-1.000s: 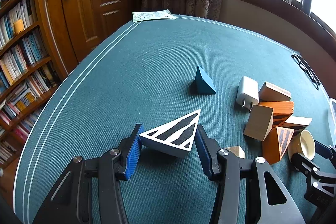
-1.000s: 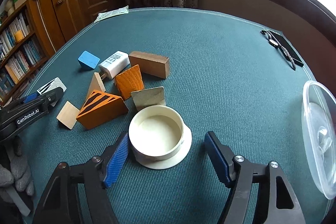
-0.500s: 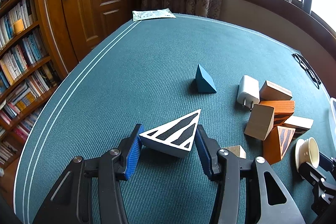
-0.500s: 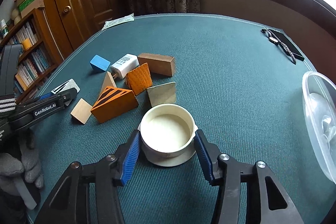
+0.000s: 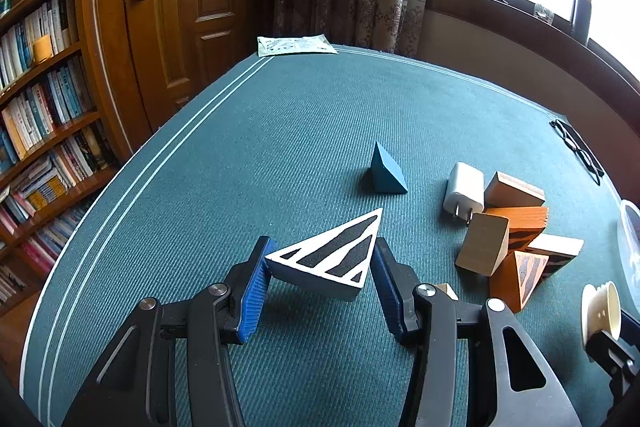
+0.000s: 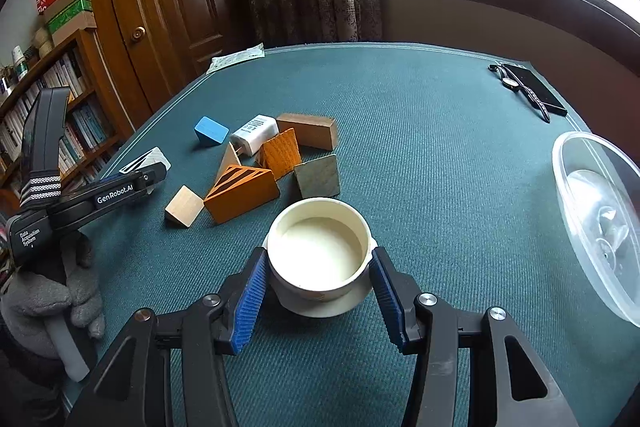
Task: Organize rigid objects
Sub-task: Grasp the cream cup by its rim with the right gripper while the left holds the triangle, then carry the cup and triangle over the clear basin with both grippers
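My left gripper [image 5: 323,251] is shut on a white triangular block with black stripes [image 5: 332,261], held just above the green tablecloth. In the right wrist view that same left gripper [image 6: 154,175] shows at the left with the striped block [image 6: 146,159] at its tip. My right gripper [image 6: 319,259] is shut on a cream cup with a flared base [image 6: 320,247]; both blue pads press on its wall, and it hangs slightly above the cloth. The cream cup [image 5: 600,311] also shows at the lower right of the left wrist view.
A blue wedge [image 5: 386,173], a white charger [image 5: 464,189] and a heap of plain and orange wooden blocks [image 6: 260,179] lie mid-table. A clear plastic bowl [image 6: 596,223] stands at the right. A phone and watch [image 6: 528,91] lie far right, a paper packet [image 5: 296,45] at the far edge.
The right gripper's jaws closed from wide apart onto the cream cup and raised it a little off the cloth. The left gripper and its striped block stayed put.
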